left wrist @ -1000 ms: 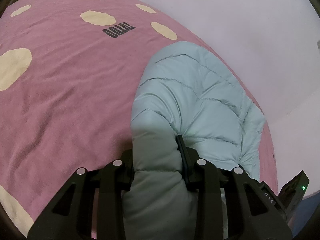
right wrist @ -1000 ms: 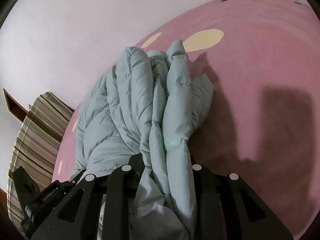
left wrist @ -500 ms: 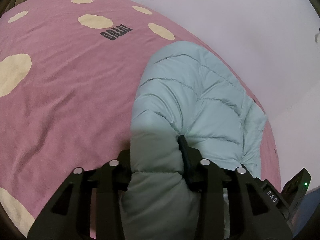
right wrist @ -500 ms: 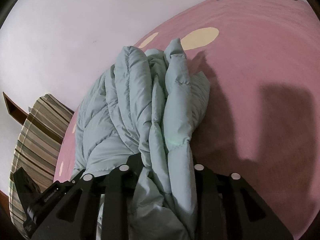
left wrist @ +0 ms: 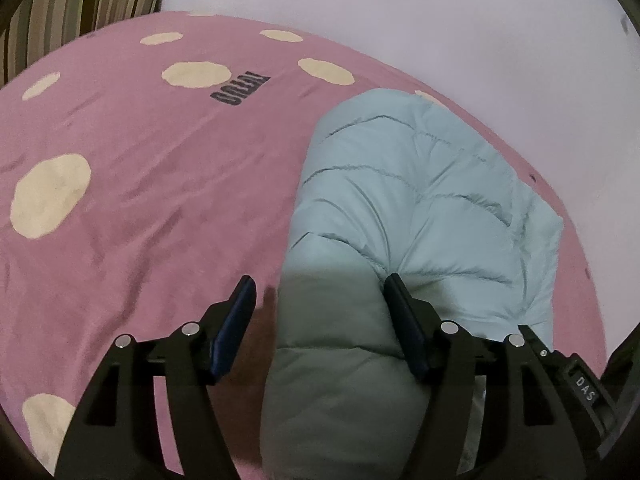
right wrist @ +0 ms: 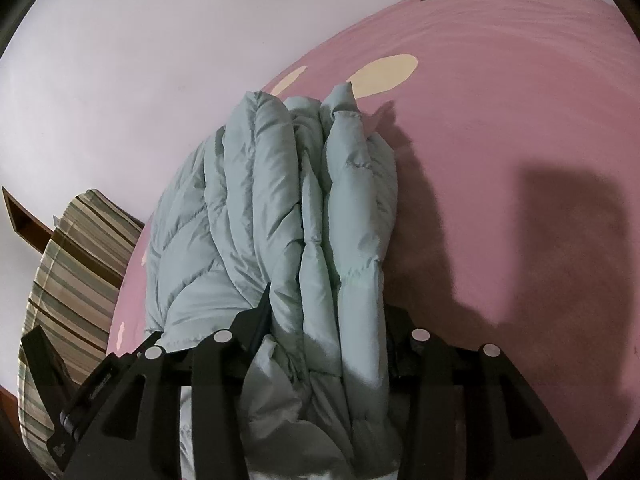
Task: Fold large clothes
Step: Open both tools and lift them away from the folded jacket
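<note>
A pale blue quilted down jacket [left wrist: 420, 208] lies folded on a pink blanket [left wrist: 140, 184] with cream dots. My left gripper [left wrist: 320, 284] is open; its left finger stands clear of the jacket and its right finger [left wrist: 400, 300] touches the fold. The jacket's folded edge lies between the fingers. In the right wrist view the jacket [right wrist: 288, 208] shows as a thick bundle of layers. My right gripper [right wrist: 324, 304] is shut on that bundle near its end.
A pale wall [left wrist: 440, 20] runs along the far edge of the bed. A striped pillow [right wrist: 68, 272] sits at the bed's end, also in the left wrist view [left wrist: 72, 4]. Bare blanket spreads to the left [left wrist: 100, 240] and right [right wrist: 520, 160] of the jacket.
My left gripper has opened and let go of the jacket's fold. The right gripper still holds the bundle and has barely moved.
</note>
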